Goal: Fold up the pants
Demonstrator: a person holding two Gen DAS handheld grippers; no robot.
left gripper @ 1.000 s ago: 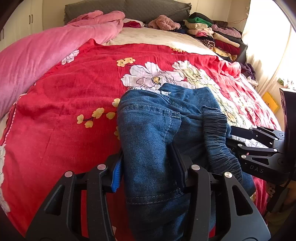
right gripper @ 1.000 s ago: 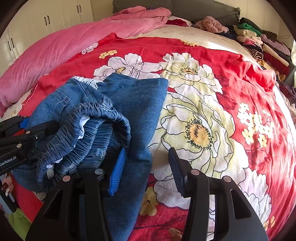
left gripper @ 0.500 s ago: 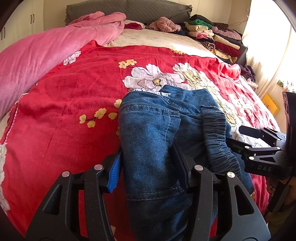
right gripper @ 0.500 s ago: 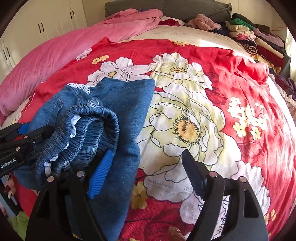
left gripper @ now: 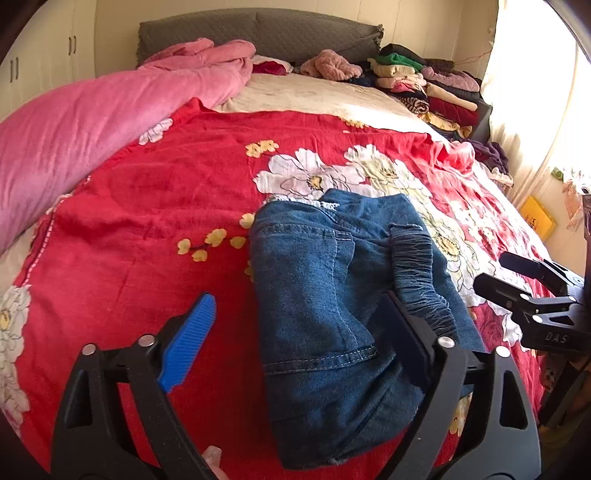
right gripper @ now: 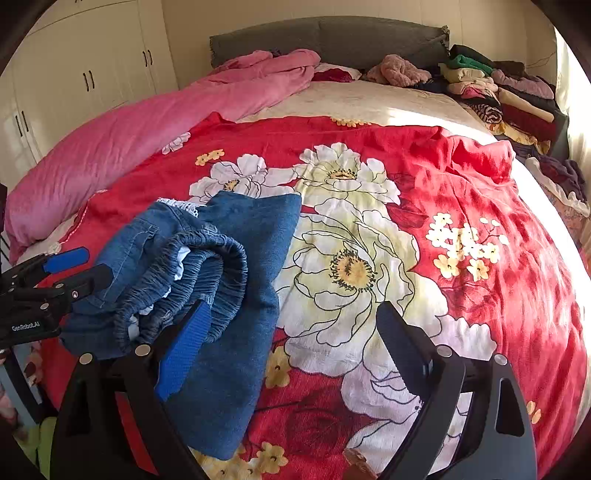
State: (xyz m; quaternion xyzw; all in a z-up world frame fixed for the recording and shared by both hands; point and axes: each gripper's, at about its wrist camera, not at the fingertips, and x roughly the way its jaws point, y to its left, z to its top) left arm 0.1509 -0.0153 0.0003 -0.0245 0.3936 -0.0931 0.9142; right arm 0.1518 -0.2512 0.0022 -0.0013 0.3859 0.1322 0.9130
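Observation:
A pair of blue jeans (left gripper: 325, 295) lies folded on the red flowered bedspread (left gripper: 147, 206), its gathered elastic waistband (left gripper: 413, 266) on the right side of the bundle. My left gripper (left gripper: 297, 299) has its jaws opening wide. The near end of the jeans lies between them, and neither pad presses on it. From the right wrist view, the jeans (right gripper: 258, 236) lie at the left with the waistband (right gripper: 218, 266) bunched on top. My right gripper (right gripper: 291, 308) is also opening; its blue pad (right gripper: 184, 350) is beside the denim and its other finger is over bare bedspread. Each gripper shows in the other's view: the right gripper (left gripper: 495, 273), the left gripper (right gripper: 99, 264).
A pink quilt (left gripper: 92, 122) runs along the bed's left side. Stacks of folded clothes (left gripper: 424, 85) sit at the far right by the grey headboard (left gripper: 258, 33). White wardrobe doors (right gripper: 85, 77) stand at the left. A yellow thing (left gripper: 537, 218) lies beyond the bed's right edge.
Both grippers went from pinching the jeans to wide open and let the denim go. Both drew back and up a little, and the jeans settled flat on the bedspread.

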